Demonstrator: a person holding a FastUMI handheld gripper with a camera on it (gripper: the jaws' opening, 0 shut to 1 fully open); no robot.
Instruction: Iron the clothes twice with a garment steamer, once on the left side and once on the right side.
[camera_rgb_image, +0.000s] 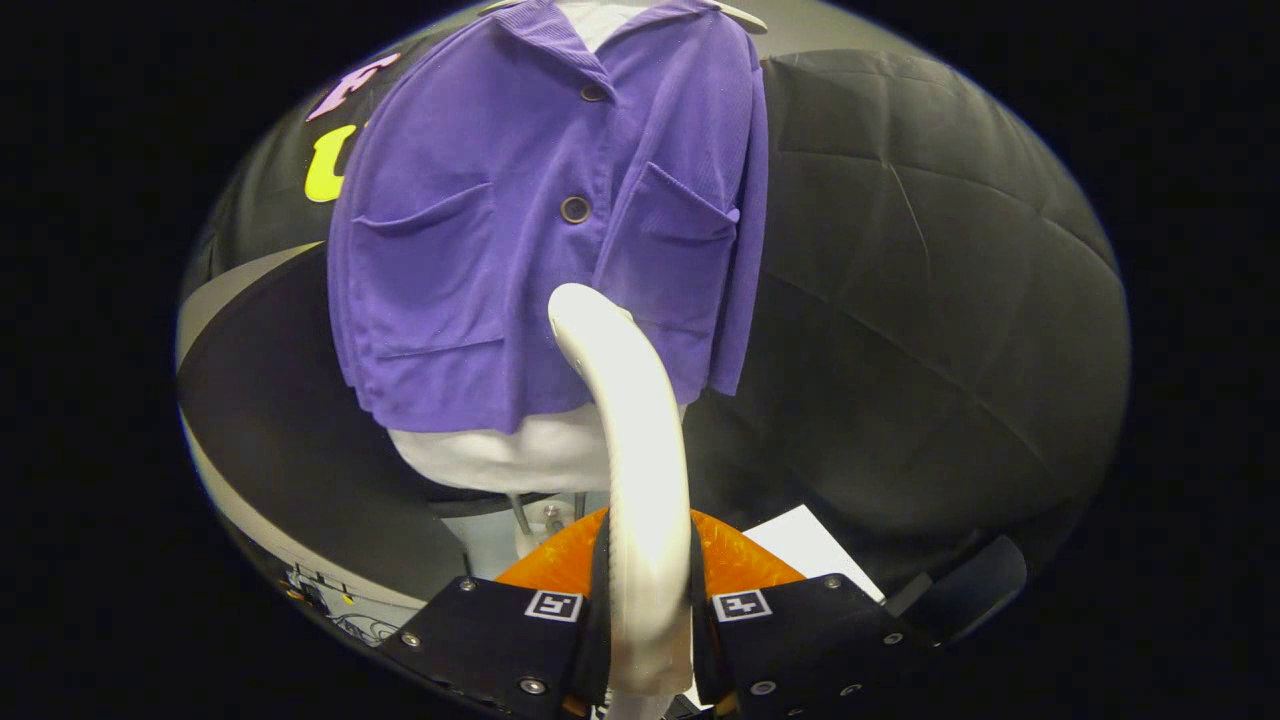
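A: Item one?
B: Tongs (648, 610), black, two fingers (500, 625) clamped on a glossy white curved steamer handle (630, 450), which rises between them.

A: Item two?
B: Purple short-sleeved buttoned shirt (520, 230), two chest pockets, on a white mannequin torso (500, 455). The steamer's head meets its lower front, right of the buttons.

A: Remainder?
B: Orange faceted object (560, 565) just behind the fingers; white sheet (810, 545) beside it.

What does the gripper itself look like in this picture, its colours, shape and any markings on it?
The gripper has two black, blocky finger housings with flat angular faces, fixed with small silver screws. Each housing carries a small square white tag with a black pattern near its inner top corner. Thin black pads line the inner faces of the fingers. Behind the fingers sits an orange textured part. No cables of the gripper can be made out.
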